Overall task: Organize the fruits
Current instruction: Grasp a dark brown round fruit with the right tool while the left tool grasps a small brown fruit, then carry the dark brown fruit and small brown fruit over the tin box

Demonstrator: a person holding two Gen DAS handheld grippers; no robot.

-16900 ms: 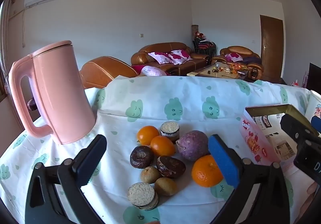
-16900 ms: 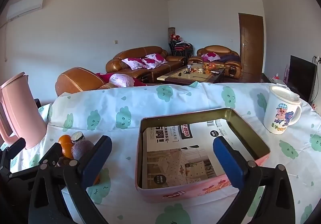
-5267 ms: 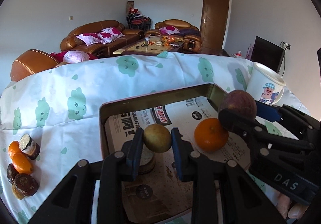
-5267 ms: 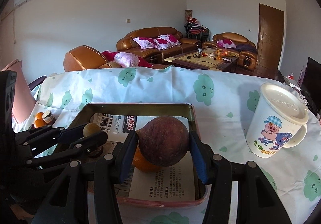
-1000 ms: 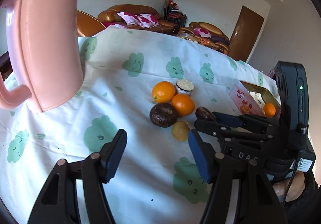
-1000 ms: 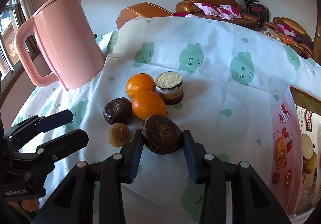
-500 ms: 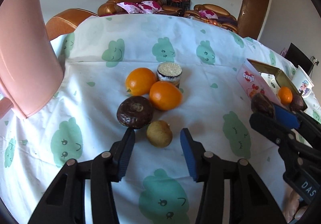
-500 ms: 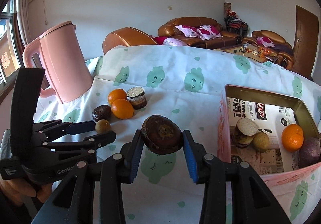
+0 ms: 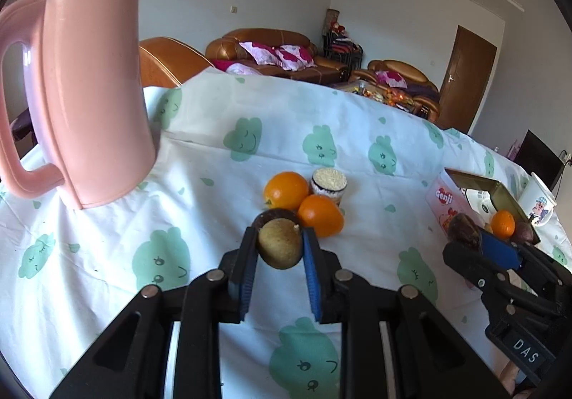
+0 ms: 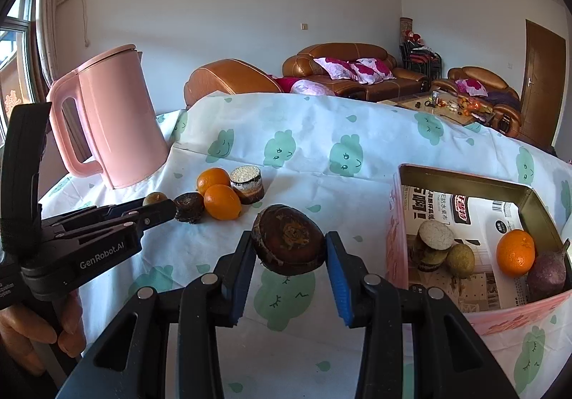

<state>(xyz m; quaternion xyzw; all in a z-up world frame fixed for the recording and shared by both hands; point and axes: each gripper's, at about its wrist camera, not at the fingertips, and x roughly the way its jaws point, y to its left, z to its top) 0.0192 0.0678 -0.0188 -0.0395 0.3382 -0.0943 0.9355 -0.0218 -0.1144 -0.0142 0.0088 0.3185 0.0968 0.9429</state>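
The left gripper has its blue ribbed pads clamped on a small round yellow-brown fruit with a dull, finely speckled skin, held just above the white tablecloth printed with green smiling clouds. Right behind it sits a dark brown, wrinkled round fruit, touching two glossy orange citrus fruits and, beyond them, a short cylindrical chunk with a dark rind and a pale grainy cut top. Off to the left stands a tall matte pink plastic kettle with a loop handle and a flat lid.

The right gripper is gripping a bigger dark brown fruit, flattened and rough, with a crusty yellowish patch on its face; its blue pads press on both sides and it hangs clear of the cloth, just left of a pink rectangular tin with a gold metal inside. That tin is lined with printed paper bearing Chinese characters and barcodes, and its outer wall reads "Genji" in red. Inside lie a stack of pale-topped round slices, a yellow-green round fruit, a shiny orange and a purple-brown fruit with a stem.

The left tool's black plastic body reads "GenRobot.AI", the right one's "DAS". Far right, a white lidded mug with a cartoon pig stands beyond the tin
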